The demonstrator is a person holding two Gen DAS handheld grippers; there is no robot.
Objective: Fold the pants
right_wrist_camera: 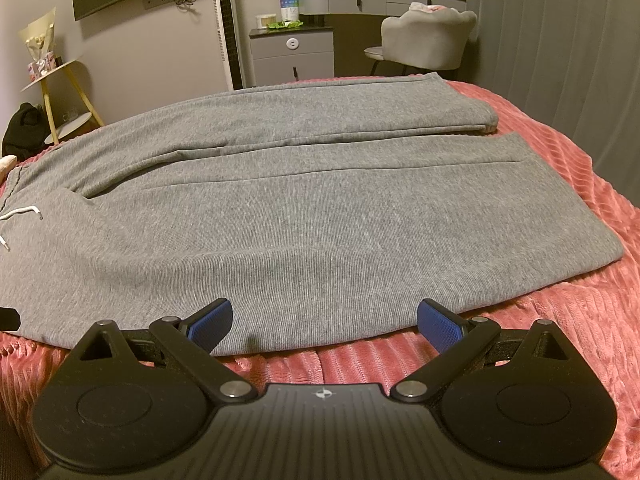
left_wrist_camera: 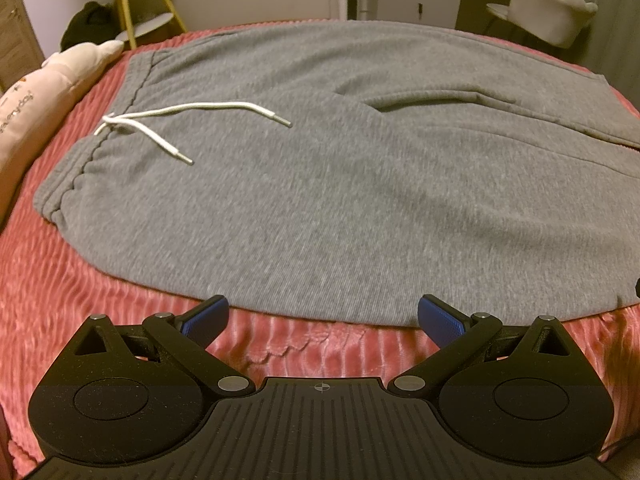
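Note:
Grey sweatpants [left_wrist_camera: 320,200] lie flat on a pink ribbed bedspread [left_wrist_camera: 100,292], waistband to the left with a white drawstring [left_wrist_camera: 168,120]. In the right wrist view the two legs [right_wrist_camera: 320,208] stretch to the right, side by side. My left gripper [left_wrist_camera: 323,316] is open and empty, at the near edge of the pants by the hip. My right gripper [right_wrist_camera: 325,320] is open and empty, at the near edge of the near leg. A black part of the other gripper [right_wrist_camera: 10,319] shows at the left edge.
A pink pillow [left_wrist_camera: 44,92] lies left of the waistband. Beyond the bed stand a yellow-legged side table [right_wrist_camera: 64,92], a grey cabinet [right_wrist_camera: 292,56], a grey chair [right_wrist_camera: 428,40] and a dresser. A curtain [right_wrist_camera: 560,60] hangs at right.

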